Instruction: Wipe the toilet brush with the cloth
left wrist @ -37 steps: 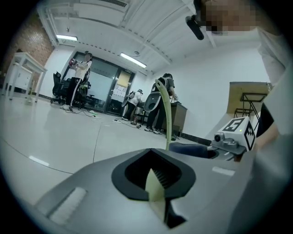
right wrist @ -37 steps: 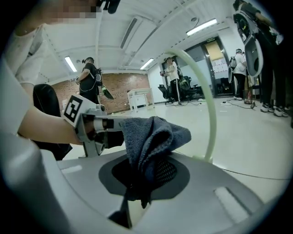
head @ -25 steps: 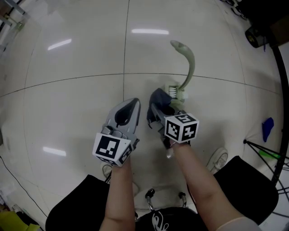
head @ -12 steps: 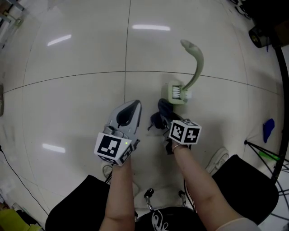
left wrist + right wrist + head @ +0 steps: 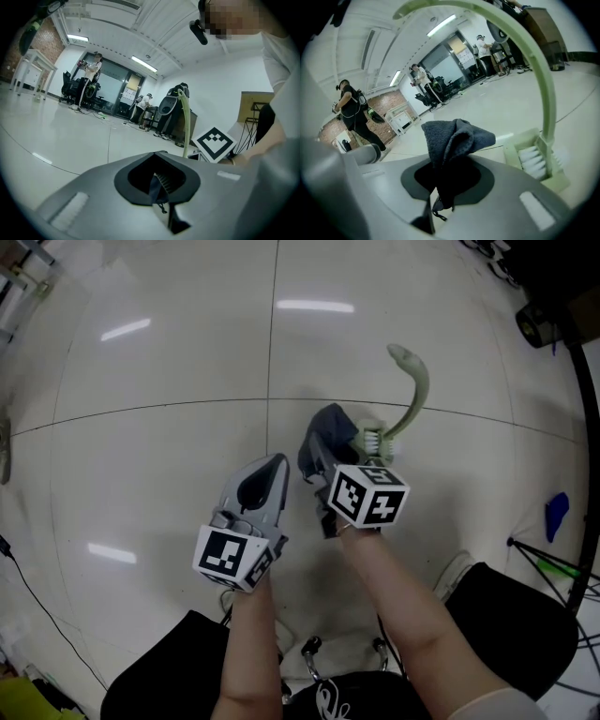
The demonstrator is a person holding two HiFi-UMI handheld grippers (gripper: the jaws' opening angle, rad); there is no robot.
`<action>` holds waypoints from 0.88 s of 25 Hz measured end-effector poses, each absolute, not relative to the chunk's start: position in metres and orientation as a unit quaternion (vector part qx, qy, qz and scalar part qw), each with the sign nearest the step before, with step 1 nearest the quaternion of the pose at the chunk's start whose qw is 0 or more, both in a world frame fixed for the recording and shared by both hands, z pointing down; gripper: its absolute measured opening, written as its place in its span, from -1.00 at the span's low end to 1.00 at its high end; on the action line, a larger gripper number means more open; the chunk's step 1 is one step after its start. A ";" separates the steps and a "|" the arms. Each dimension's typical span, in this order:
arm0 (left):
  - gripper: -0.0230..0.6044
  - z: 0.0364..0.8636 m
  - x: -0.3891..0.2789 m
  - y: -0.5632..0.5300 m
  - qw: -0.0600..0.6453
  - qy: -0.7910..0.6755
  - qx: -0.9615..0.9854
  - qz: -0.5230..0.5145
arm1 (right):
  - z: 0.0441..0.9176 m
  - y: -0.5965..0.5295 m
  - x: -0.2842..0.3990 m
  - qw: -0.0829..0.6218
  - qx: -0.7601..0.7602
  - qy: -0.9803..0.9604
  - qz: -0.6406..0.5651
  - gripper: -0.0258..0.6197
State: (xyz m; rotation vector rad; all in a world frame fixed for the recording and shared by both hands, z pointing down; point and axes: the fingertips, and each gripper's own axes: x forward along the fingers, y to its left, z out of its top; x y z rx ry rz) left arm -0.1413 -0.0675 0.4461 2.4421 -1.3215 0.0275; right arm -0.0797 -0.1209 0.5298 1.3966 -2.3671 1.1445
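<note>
A pale green toilet brush (image 5: 414, 390) with a curved handle stands on the tiled floor, its white bristle head (image 5: 372, 439) low in a small green base. My right gripper (image 5: 330, 457) is shut on a dark grey cloth (image 5: 323, 435), which bunches up just left of the bristle head; whether they touch is unclear. In the right gripper view the cloth (image 5: 454, 136) rises from the jaws, with the handle (image 5: 536, 61) arching over and the bristles (image 5: 533, 159) to the right. My left gripper (image 5: 270, 468) is shut on nothing, to the left of the cloth.
A shoe (image 5: 455, 568) is on the floor at the right. A blue object (image 5: 557, 507) and black stand legs (image 5: 553, 559) lie further right. A thin cable (image 5: 28, 596) runs along the left edge. People and office chairs (image 5: 82, 89) stand far off.
My right gripper has carried the cloth forward and up, from in front of the brush head to beside its left. The left gripper has stayed roughly where it was.
</note>
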 end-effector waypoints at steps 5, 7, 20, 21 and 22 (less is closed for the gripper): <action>-0.91 0.451 -0.149 -0.070 0.186 -0.471 0.862 0.008 | 0.549 -0.119 -0.073 0.080 0.483 -0.764 0.420 -0.73; -0.91 0.452 -0.147 -0.070 0.188 -0.468 0.863 0.010 | 0.559 -0.109 -0.069 0.079 0.486 -0.756 0.432 -0.73; -0.91 0.462 -0.116 -0.065 0.198 -0.444 0.873 0.025 | 0.612 -0.067 -0.030 0.071 0.516 -0.679 0.517 -0.73; -0.91 0.462 -0.114 -0.066 0.199 -0.443 0.874 0.024 | 0.615 -0.061 -0.028 0.077 0.514 -0.678 0.520 -0.73; -0.91 0.461 -0.113 -0.068 0.200 -0.443 0.874 0.022 | 0.617 -0.054 -0.026 0.083 0.510 -0.678 0.522 -0.73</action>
